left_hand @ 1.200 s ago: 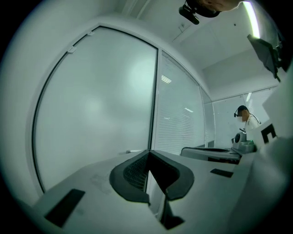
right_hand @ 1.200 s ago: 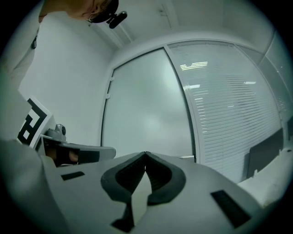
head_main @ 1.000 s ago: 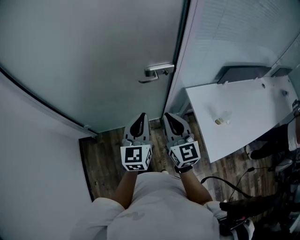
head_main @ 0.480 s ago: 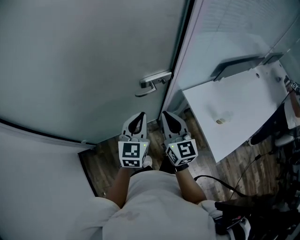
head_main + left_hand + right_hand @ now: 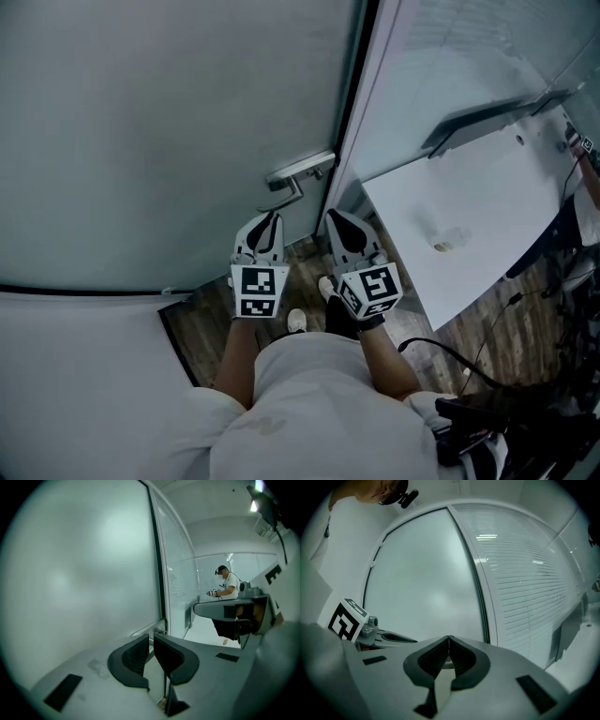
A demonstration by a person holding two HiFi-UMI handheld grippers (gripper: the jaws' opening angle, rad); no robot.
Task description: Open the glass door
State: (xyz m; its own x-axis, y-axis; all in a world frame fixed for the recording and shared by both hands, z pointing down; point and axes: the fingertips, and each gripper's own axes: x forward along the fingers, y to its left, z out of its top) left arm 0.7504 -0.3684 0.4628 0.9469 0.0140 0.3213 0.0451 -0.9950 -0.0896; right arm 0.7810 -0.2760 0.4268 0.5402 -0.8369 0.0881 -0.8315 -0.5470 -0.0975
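The fingers of both grippers are pressed together and hold nothing: the left gripper hangs just below the handle, apart from it, and the right gripper is beside it, nearer the frame. The handle is a metal lever at the right edge of the frosted door, which looks closed against the frame. The task seems barely begun; reaching the lever comes next. With fingers this tight, the left gripper can only push down on the lever, and I judge that a smooth bar could let it slide off the free end. If it is to clamp the lever instead, it must open first or it will simply knock against the metal. I cannot tell which way the door swings; if toward the person, their feet on the floor stand in its path, and the right gripper might get caught between door and frame. To the right, the counter has its corner near the frame and limits room on that side; a small item lies on it. Cables trail on the floor behind, a trip risk when stepping back.
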